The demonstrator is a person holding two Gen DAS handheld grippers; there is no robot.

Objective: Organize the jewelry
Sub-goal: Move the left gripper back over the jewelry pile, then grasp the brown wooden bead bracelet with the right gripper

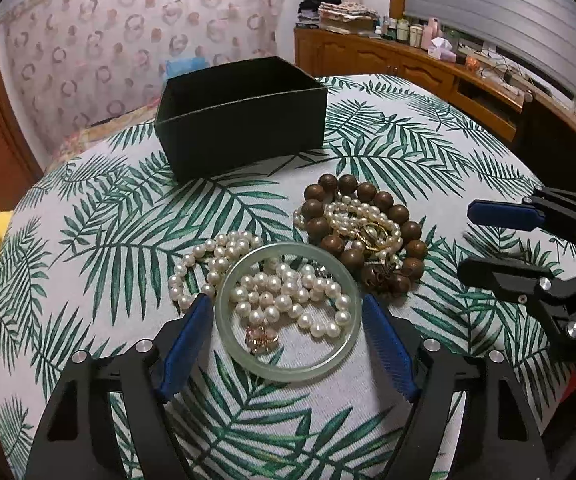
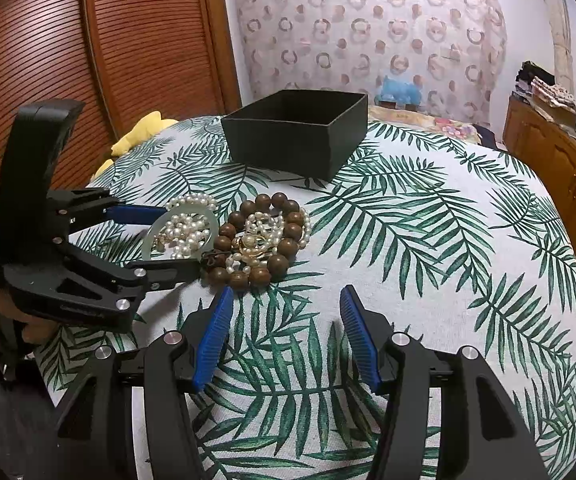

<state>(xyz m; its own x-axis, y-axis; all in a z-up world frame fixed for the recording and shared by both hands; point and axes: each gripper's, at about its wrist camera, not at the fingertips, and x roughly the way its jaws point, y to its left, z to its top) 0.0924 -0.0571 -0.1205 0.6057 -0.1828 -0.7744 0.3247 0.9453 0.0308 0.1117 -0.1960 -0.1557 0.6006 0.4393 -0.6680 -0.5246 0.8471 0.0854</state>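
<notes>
A pale green jade bangle [image 1: 288,372] lies flat on the leaf-print tablecloth, over a tangle of white pearl strands [image 1: 280,300]. My left gripper [image 1: 286,298] straddles the bangle, its blue pads touching the rim on both sides; the right wrist view shows the same left gripper [image 2: 180,240] at the bangle [image 2: 148,240]. Just behind lies a brown wooden bead bracelet [image 1: 399,214] with more pearls and gold pieces [image 1: 371,236] inside it. My right gripper [image 2: 286,290] stands open and empty over bare cloth, just in front of the wooden beads [image 2: 288,246].
An open black box [image 1: 244,128] stands at the far side of the round table [image 2: 447,280]. A yellow soft object [image 2: 144,128] sits past the table's left edge. A wooden sideboard [image 1: 387,60] with clutter runs along the wall at the right.
</notes>
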